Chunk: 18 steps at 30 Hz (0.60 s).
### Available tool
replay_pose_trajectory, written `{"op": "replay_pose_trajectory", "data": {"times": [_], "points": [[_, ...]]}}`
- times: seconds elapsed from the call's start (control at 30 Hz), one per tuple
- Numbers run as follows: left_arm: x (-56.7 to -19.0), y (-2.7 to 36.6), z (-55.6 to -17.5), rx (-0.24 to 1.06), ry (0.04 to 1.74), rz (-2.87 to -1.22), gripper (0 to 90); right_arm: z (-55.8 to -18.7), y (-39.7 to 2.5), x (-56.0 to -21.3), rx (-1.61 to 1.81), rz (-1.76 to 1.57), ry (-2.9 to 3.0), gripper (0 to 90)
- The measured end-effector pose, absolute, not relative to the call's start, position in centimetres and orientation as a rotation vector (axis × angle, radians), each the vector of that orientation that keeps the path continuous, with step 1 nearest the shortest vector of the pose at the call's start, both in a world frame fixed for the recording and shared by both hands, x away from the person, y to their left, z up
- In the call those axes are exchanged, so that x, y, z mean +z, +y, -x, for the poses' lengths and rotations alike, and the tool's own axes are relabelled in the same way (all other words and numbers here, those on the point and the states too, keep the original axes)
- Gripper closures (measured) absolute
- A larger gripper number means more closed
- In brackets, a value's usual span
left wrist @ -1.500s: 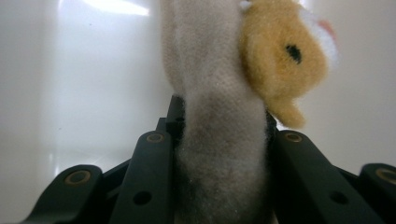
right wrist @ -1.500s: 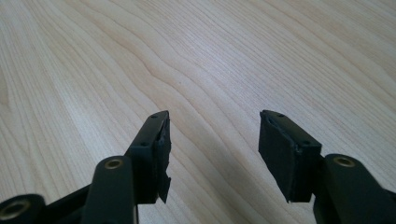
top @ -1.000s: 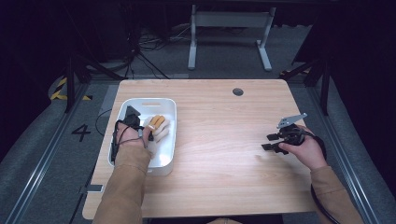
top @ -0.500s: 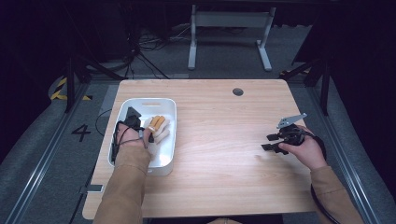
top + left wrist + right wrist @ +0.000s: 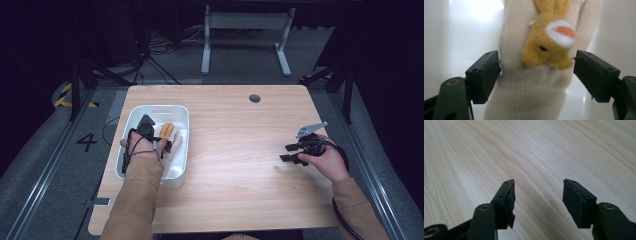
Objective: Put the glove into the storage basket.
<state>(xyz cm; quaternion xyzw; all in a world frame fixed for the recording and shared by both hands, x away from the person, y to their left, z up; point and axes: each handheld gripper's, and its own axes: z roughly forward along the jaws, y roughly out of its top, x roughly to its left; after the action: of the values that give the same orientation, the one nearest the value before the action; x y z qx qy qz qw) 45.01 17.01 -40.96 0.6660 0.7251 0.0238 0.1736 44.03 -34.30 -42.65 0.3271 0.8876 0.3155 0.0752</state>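
Item: cream knitted sock [image 5: 524, 82] with an orange plush animal head [image 5: 549, 47] sewn on its front, lying in the white plastic bin [image 5: 131, 125] at the left of the table, toward its right half. I judge it light, soft and limp: it will fold and droop wherever it is not supported, it will not slip much against rubber pads, and nothing about it looks breakable. Best hold, as I read it: across the body of the sock just below the plush head, where the fabric is bunched thick enough to pinch; gripping the head alone might let the rest dangle and snag on the bin's rim. Left gripper [image 5: 536, 75]: I have it down in the bin with its jaws spread wide on either side of the sock, the left pad touching or nearly touching the knit, the right pad just clear of the plush; not closed on anything yet. Bin: shallow, glossy, smooth-walled, so the sock should lift out freely. Right gripper [image 5: 292, 152]: well apart at the right side of the wooden table [image 5: 235, 180], just above bare wood, jaws apart in the right gripper view, holding nothing. Beyond the far edge of the table: dark floor, cables, a grey metal stand [image 5: 245, 22].
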Motion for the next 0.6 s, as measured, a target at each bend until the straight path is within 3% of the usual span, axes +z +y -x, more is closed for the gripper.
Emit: {"op": "replay_pose_trajectory", "data": {"times": [0.2, 0.6], "points": [[-39.6, 16.8, -44.5, 0.179, 1.986, -1.907, 23.2, -44.0, -34.3, -42.6, 0.95, -0.979, 2.657, 44.2], [-35.9, 16.5, -44.0, 0.265, 1.906, -1.927, 23.1, -44.1, -34.5, -42.7, 0.949, -0.984, 2.655, 43.9]]}}
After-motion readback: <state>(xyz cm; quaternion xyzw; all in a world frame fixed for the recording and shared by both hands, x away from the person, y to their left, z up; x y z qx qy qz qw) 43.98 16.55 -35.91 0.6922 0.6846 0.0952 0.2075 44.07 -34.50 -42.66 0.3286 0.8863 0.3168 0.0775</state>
